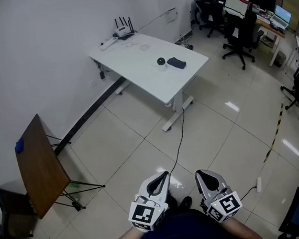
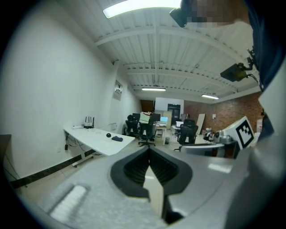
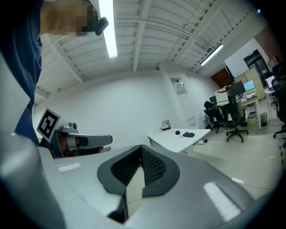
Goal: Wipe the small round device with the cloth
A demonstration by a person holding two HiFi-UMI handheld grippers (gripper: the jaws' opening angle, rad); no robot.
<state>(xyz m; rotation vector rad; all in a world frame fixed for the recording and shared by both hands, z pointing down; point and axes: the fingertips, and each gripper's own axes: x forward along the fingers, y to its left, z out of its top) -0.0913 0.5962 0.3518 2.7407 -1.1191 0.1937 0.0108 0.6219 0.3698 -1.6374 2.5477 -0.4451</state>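
Across the tiled floor (image 1: 214, 131), a white table (image 1: 133, 62) bears device (image 1: 161, 61) and cloth (image 1: 176, 63).

White table (image 1: 144, 72), black round device (image 1: 161, 61), dark blue cloth (image 1: 176, 63), brown board (image 1: 38, 166)

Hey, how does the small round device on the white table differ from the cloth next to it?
Shape: the small round device is ball-like and stands up, while the cloth lies low and rumpled. Colour: the device looks black, the cloth dark blue. Place: in the head view the device sits left of the cloth, which lies nearer the table's right corner. Both rest close together on the white table.
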